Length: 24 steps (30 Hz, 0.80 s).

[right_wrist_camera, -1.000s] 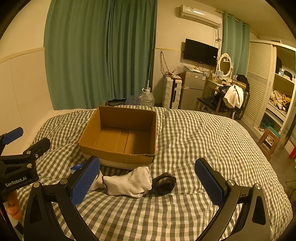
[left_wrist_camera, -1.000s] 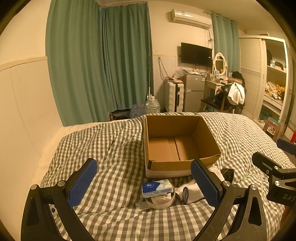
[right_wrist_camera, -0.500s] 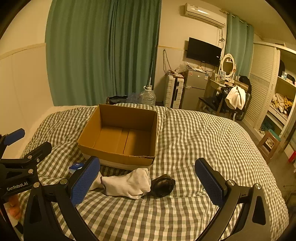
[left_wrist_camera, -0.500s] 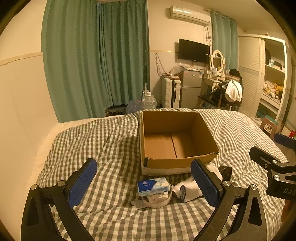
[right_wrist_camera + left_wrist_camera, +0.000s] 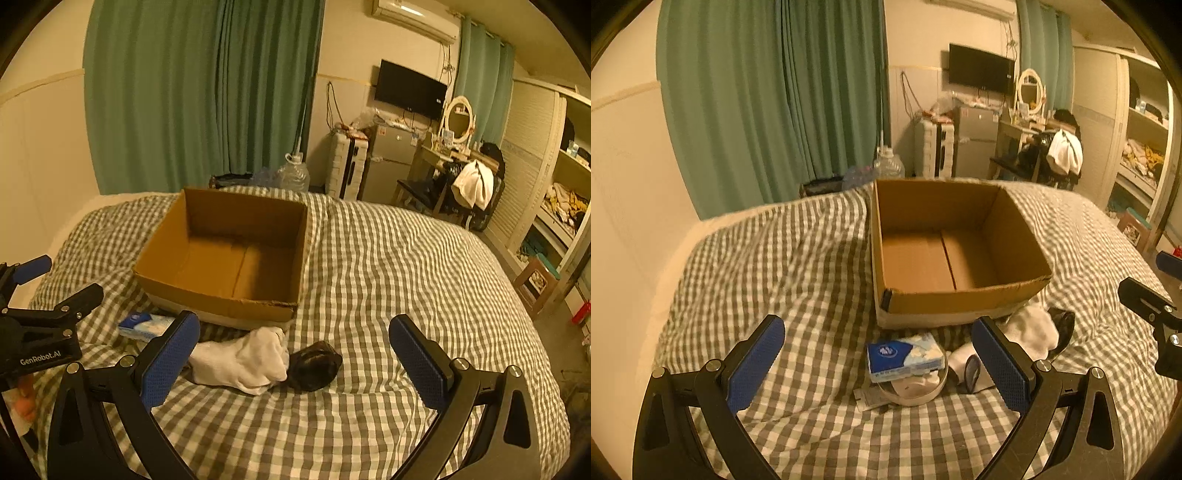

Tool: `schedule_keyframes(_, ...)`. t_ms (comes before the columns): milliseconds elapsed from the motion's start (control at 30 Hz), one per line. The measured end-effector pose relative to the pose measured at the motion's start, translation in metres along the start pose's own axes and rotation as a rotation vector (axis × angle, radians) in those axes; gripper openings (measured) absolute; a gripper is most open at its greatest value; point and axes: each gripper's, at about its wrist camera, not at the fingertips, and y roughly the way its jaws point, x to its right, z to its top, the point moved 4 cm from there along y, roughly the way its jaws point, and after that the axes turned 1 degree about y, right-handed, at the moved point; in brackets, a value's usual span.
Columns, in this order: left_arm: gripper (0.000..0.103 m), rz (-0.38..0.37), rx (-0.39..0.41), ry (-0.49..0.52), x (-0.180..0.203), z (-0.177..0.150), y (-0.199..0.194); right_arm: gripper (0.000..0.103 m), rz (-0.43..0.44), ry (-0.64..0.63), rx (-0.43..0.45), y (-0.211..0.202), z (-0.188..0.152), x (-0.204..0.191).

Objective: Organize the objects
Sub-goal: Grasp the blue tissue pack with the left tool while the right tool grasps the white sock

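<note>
An open, empty cardboard box [image 5: 955,251] [image 5: 229,258] stands on the checked bed. In front of it lie a blue tissue pack [image 5: 905,356] [image 5: 146,325] on a round white tape roll [image 5: 916,387], a white sock [image 5: 1032,328] [image 5: 243,360] and a black round object [image 5: 1062,323] [image 5: 314,365]. My left gripper [image 5: 877,365] is open and empty, just above and in front of the tissue pack. My right gripper [image 5: 293,358] is open and empty, in front of the sock and the black object.
The checked bed cover [image 5: 388,277] fills the foreground. Green curtains [image 5: 768,99], a water jug [image 5: 293,173], a suitcase [image 5: 347,166], a small fridge [image 5: 391,162] and a dressing table stand behind. A wardrobe [image 5: 546,192] stands at the right.
Both grippers have moved forward and lower toward the objects in front of the box. Both stay open and empty.
</note>
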Motion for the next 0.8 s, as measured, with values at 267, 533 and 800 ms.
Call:
schedule_keyframes(267,0.103,0.026,-0.122,0.049,0.006,-0.023,0.046,0.102,0.032,0.015,-0.111,0.048,-0.023,-0.001)
schedule_keyframes(533,0.103,0.033,-0.233,0.096,-0.002,-0.045,0.082,0.1,0.131,-0.039,-0.22,0.097,-0.047,-0.042)
schedule_keyframes(800,0.103,-0.027,-0.28,0.07,-0.013,-0.055,0.101,0.098,0.163,-0.05,-0.372,0.143,-0.073,-0.056)
